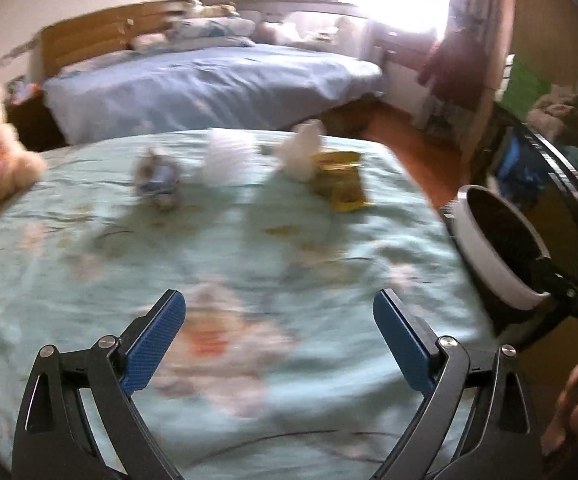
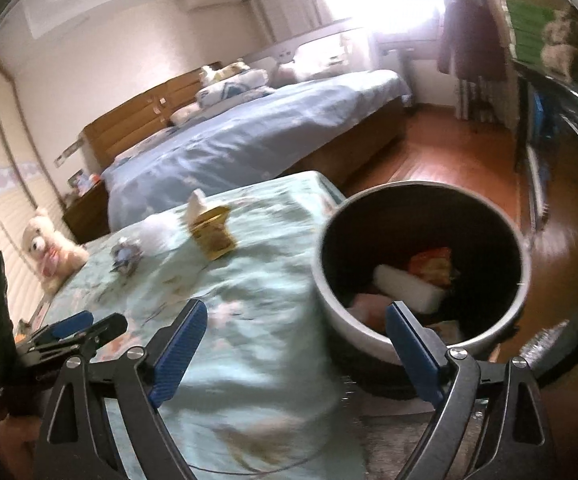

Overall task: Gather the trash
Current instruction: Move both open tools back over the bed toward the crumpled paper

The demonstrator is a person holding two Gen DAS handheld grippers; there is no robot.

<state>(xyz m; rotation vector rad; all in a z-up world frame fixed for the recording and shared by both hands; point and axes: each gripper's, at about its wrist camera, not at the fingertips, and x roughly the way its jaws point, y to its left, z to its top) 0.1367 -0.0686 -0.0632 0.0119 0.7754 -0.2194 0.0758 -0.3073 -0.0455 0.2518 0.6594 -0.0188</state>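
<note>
While hovering over bedspread (image 1: 249, 248), left hand-held gripper (image 1: 279, 308) wide, empty.

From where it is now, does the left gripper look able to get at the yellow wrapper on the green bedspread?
Probably yes. The left gripper has its tongs open and empty, and only bare bedspread lies between them and the yellow wrapper. It must still travel forward.

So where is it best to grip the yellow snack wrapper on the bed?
Probably the yellow snack wrapper at its near free edge, coming from the near side: it lies flat on the green bedspread, and white crumpled paper crowds its far end.
</note>
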